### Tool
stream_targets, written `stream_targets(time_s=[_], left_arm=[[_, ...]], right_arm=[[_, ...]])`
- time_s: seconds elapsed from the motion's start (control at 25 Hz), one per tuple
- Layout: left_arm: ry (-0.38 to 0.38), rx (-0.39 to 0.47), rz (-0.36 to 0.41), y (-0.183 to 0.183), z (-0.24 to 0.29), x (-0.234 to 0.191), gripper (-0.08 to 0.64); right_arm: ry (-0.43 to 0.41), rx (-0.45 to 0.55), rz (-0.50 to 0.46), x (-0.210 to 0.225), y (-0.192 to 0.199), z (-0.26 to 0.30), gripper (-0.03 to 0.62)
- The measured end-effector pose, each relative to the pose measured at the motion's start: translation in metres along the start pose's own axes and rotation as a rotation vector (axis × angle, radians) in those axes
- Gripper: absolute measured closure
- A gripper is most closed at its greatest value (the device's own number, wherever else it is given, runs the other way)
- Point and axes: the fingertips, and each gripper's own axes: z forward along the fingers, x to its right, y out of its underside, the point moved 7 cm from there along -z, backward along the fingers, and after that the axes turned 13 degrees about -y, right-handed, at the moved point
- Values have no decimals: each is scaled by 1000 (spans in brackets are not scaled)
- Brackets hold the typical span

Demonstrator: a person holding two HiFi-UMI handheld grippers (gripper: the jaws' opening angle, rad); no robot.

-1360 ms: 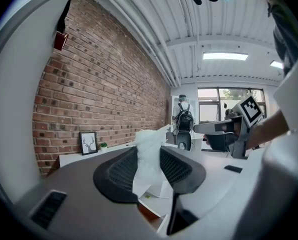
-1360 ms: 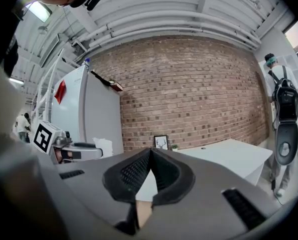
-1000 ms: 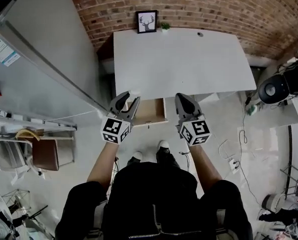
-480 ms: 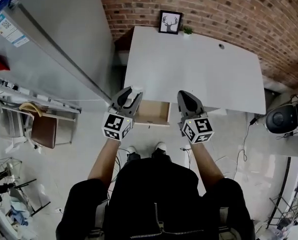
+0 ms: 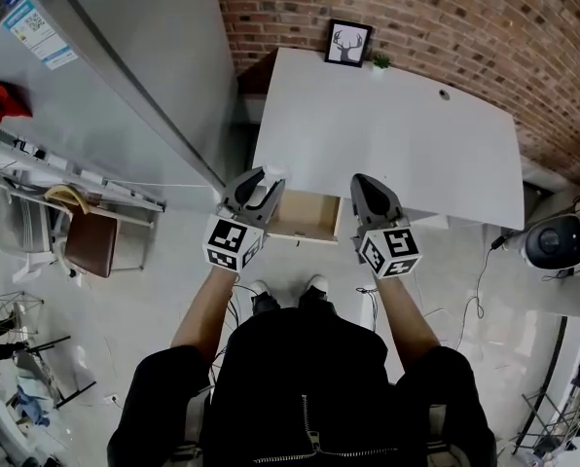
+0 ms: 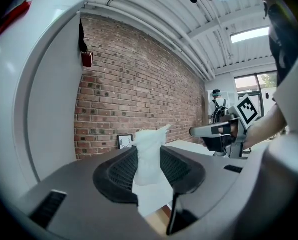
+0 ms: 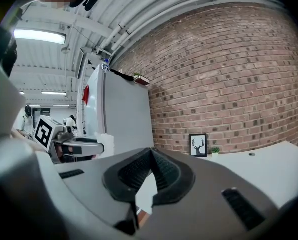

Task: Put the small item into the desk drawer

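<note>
Desk (image 5: 387, 144) is drifting rightward in view; your left gripper (image 5: 267, 184) is clamping a white tissue (image 6: 148, 151), your right gripper (image 5: 365, 184) is sitting closed, empty

In front of me a red brick wall (image 5: 446, 17) backs a white desk (image 5: 397, 134). A framed deer picture (image 5: 348, 43) and a small plant (image 5: 380, 62) stand at the desk's far edge. To my left stands a tall grey fridge (image 5: 144, 76), and past it a brown chair (image 5: 90, 244) on the pale floor (image 5: 163, 290). A strip light (image 7: 39, 35) glows overhead.

Crumpled white tissue (image 6: 148, 159) pinched in left hand-held gripper (image 5: 262, 181), near open drawer (image 5: 305, 220)
</note>
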Motion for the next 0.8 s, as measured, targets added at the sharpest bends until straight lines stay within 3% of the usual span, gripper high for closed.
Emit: stream_targets(time_s=[0.8], left_arm=[[87, -203, 16, 80, -27, 21, 411]], right_arm=[[39, -101, 142, -30, 82, -19, 584]])
